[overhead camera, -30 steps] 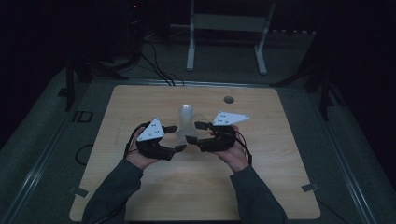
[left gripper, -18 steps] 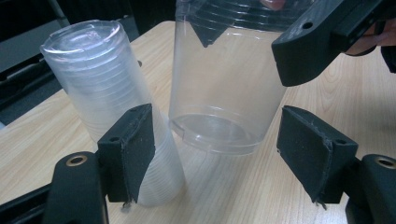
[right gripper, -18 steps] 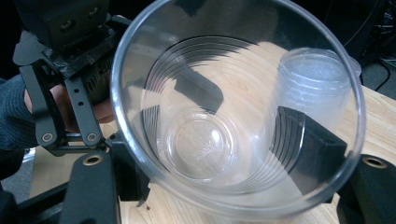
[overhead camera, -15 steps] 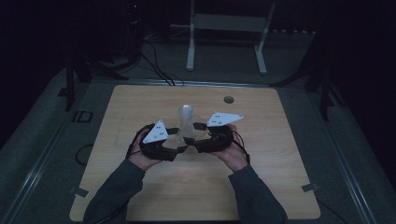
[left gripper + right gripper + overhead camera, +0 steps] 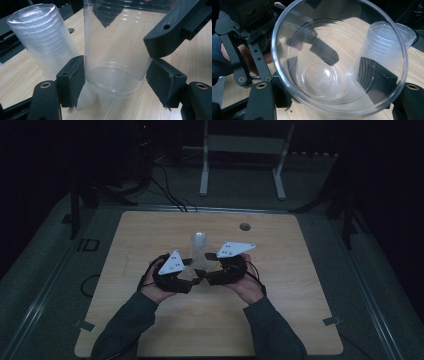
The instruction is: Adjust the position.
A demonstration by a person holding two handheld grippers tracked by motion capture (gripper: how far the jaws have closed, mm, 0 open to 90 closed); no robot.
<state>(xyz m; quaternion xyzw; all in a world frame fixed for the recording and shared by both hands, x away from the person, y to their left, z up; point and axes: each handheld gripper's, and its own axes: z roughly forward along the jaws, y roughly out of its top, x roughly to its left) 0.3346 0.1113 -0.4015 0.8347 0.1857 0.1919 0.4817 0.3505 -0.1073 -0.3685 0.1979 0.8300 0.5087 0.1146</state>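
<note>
Together, my left claw and right claw grip one clear cup at table centre, jaws half-open around its walls; the cup stack stands just beside at ten o'clock.

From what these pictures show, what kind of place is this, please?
Probably a dim lab or recording room, not a home. A bare wooden table stands on a dark floor, cables trail behind it, and a white metal stand sits at the back. A stack of clear plastic cups is the work material.
</note>
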